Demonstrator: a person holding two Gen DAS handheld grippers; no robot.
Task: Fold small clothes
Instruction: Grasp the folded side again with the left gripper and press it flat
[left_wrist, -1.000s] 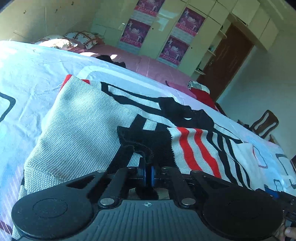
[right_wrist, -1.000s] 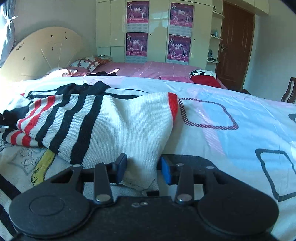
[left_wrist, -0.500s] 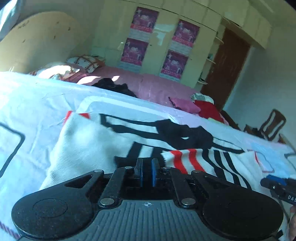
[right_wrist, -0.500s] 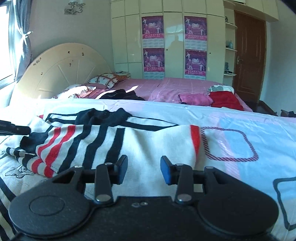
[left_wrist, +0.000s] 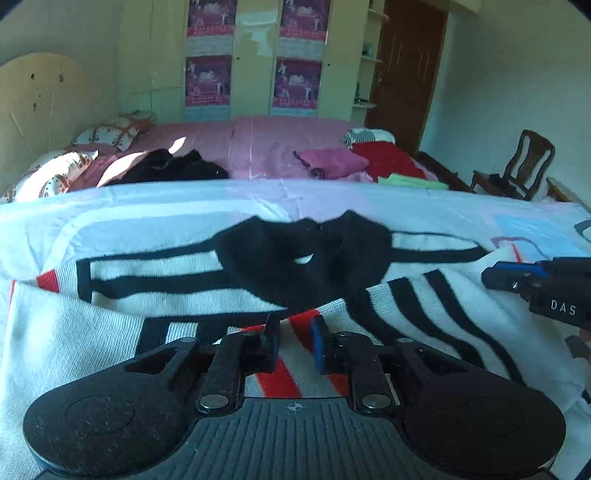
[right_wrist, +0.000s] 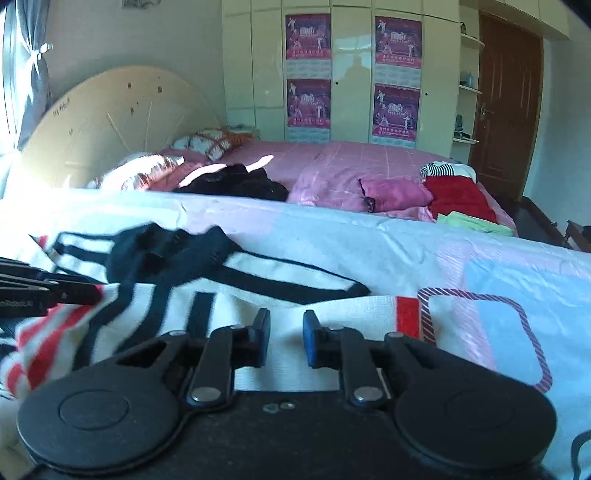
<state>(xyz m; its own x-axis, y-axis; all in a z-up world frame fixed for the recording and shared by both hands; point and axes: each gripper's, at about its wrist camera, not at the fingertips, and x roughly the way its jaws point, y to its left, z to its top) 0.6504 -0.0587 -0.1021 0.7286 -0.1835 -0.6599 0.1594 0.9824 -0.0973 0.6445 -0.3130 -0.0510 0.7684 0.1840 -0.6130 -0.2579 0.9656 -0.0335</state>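
A white knit sweater (left_wrist: 155, 273) with black and red stripes and a black collar (left_wrist: 303, 254) lies on the patterned bedsheet (left_wrist: 110, 206), its sleeves folded in over the body. My left gripper (left_wrist: 293, 341) is open and empty just above the red-striped sleeve (left_wrist: 295, 369). My right gripper (right_wrist: 286, 338) is open and empty over the sweater's white part (right_wrist: 280, 306). The right gripper's fingertips (left_wrist: 517, 278) show at the right edge of the left wrist view. The left gripper's fingers (right_wrist: 44, 291) show at the left edge of the right wrist view.
A second bed with a pink cover (right_wrist: 332, 162) stands behind, holding a black garment (right_wrist: 236, 182), pink (right_wrist: 395, 194), red (right_wrist: 461, 197) and green (right_wrist: 476, 223) clothes. A wooden chair (left_wrist: 517, 166) and a brown door (right_wrist: 506, 103) are at the right.
My left gripper has opened and let go of the black sleeve cuff, which now lies on the sweater. Both grippers have lifted and pulled back a little. The right gripper stayed open.
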